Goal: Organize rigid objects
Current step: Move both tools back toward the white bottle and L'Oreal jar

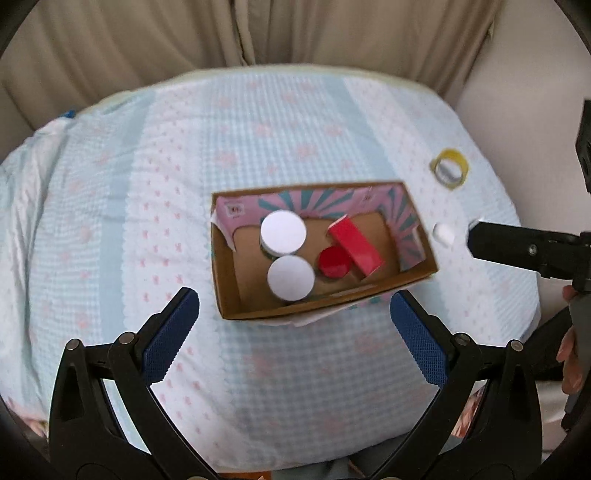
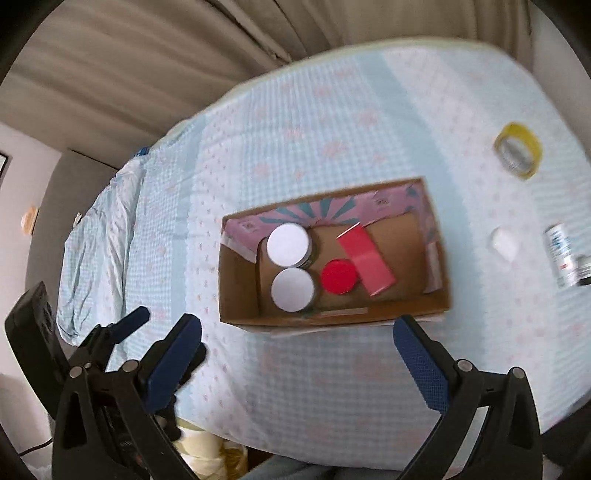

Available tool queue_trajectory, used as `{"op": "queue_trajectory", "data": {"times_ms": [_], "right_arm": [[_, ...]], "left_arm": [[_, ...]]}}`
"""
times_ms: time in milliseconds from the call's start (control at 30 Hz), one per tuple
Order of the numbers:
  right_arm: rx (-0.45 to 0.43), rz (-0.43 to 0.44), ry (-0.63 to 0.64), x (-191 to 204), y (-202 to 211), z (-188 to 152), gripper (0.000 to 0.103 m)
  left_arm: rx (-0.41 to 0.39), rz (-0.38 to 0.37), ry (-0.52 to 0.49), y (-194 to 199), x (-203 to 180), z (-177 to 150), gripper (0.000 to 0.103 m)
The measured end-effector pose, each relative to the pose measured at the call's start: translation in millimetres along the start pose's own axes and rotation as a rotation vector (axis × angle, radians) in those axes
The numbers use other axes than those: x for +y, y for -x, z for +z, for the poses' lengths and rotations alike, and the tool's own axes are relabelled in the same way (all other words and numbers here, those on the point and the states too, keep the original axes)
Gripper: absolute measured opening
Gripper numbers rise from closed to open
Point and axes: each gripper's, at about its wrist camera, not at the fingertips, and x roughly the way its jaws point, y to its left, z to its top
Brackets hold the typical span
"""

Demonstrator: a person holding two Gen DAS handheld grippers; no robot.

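Observation:
An open cardboard box (image 1: 417, 275) (image 2: 236, 284) sits on the bed. Inside stand two white-lidded jars (image 1: 283, 232) (image 1: 291, 277) (image 2: 287, 239) (image 2: 292, 289), a red-lidded jar (image 1: 334, 261) (image 2: 338, 276) and a red carton (image 1: 355, 245) (image 2: 365, 260). A yellow tape roll (image 1: 450, 168) (image 2: 519, 151), a small white cap (image 1: 443, 232) (image 2: 504, 242) and a small labelled bottle (image 2: 563, 260) lie to the right of the box. My left gripper (image 1: 295, 312) is open and empty in front of the box. My right gripper (image 2: 297, 339) is open and empty, also in front of it.
The bed has a light blue checked cover (image 1: 258, 129) with pink marks. Beige curtains (image 1: 258, 29) hang behind it. The right gripper's black finger (image 1: 517, 247) reaches in from the right in the left wrist view. The left gripper (image 2: 122, 328) shows at lower left in the right wrist view.

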Motion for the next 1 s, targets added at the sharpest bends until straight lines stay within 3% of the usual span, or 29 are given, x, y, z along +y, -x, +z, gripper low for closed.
{"op": "queue_trajectory", "data": {"times_ms": [200,433,567,667,767,1000], "right_arm": [[-0.09,-0.065,0.045,-21.3,61.0,-9.9,0.103],[-0.176,-0.125,0.073,-83.4,132.5,-20.5,0.103],[-0.198,-0.222,0.122,-129.2,159.8,-23.7,0.103],[-0.208,-0.238,0.11,-174.8,176.2,-25.6,0.103],[-0.202,-0.243,0.098,-218.2,188.0,-26.5,0.103],[-0.177,-0.276,0.029,-306.0,201.0,-26.3,0.103]], "left_arm": [[-0.084,-0.011,0.036,50.0,-35.4,0.4,0.103],[-0.147,0.049,0.093,73.8,-109.5,6.1,0.103],[-0.179,0.089,0.115,75.2,-161.7,7.7,0.103],[-0.196,0.102,0.132,69.1,-200.7,12.6,0.103],[-0.187,0.036,0.165,58.1,-233.3,19.2,0.103],[-0.134,-0.007,0.136,20.1,-302.8,36.0,0.103]]}}
